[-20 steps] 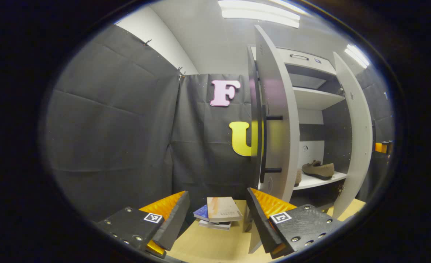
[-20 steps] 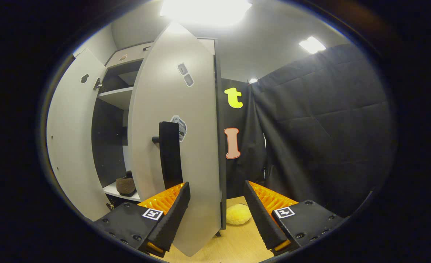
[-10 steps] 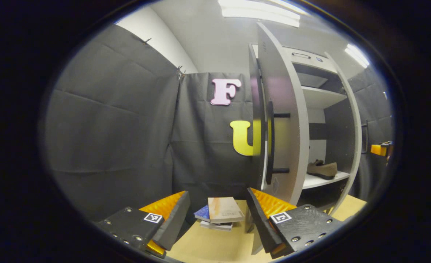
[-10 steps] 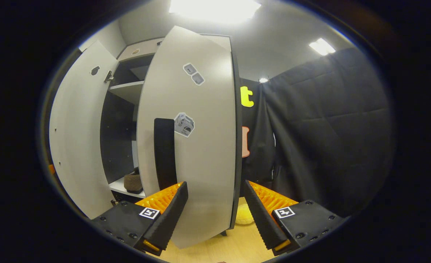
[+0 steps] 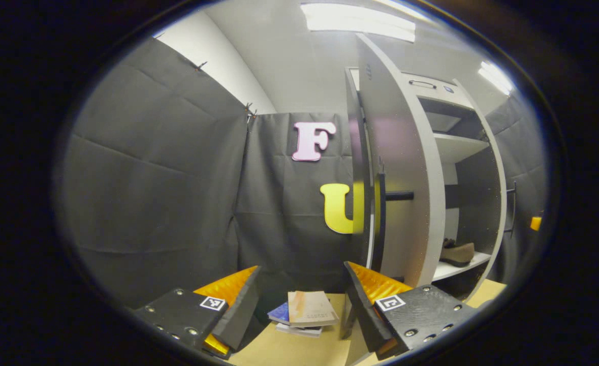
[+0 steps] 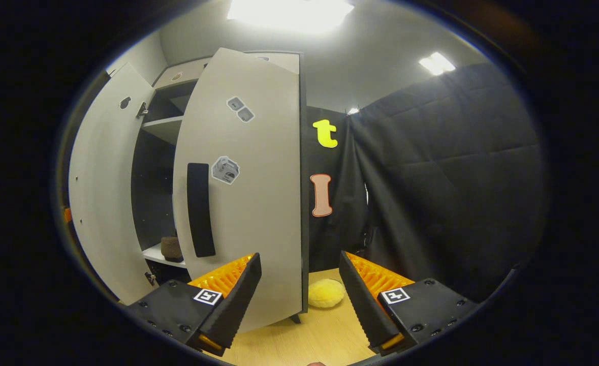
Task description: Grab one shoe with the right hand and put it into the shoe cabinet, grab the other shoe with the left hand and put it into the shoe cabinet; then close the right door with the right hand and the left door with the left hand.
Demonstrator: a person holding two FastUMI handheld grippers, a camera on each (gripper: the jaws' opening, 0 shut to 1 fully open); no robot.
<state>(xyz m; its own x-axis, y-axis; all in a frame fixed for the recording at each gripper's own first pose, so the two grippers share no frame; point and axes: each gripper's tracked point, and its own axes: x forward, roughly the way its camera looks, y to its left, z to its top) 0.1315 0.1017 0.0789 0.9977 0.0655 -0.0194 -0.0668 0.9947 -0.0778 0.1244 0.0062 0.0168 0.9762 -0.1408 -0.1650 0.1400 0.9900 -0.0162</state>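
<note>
Closing the right door [image 6: 248, 203] is going best with the right tool [image 6: 299, 300], fingers spread and pinching nothing, pressing flat beside the dark handle [image 6: 200, 209] rather than at the hinge edge. The left tool [image 5: 299, 305] is hanging spread by the left door [image 5: 401, 173]. A brown, soft-looking shoe [image 5: 456, 252] is sitting at the lower shelf's [image 5: 451, 268] front edge inside the pale grey shoe cabinet [image 5: 431, 86].

Your pale grey shoe cabinet doors [image 6: 248, 193] carry black bar handles [image 6: 200, 209] and small grey-and-white stickers [image 6: 225, 170]. Tan-brown suede shoe [image 5: 456, 252] on the white lower shelf [image 5: 454, 268]. Fluffy yellow ball [image 6: 327, 293] on light wood floor [image 6: 319, 330]. Near left: stacked books [image 5: 304, 311], beige cover over blue.
</note>
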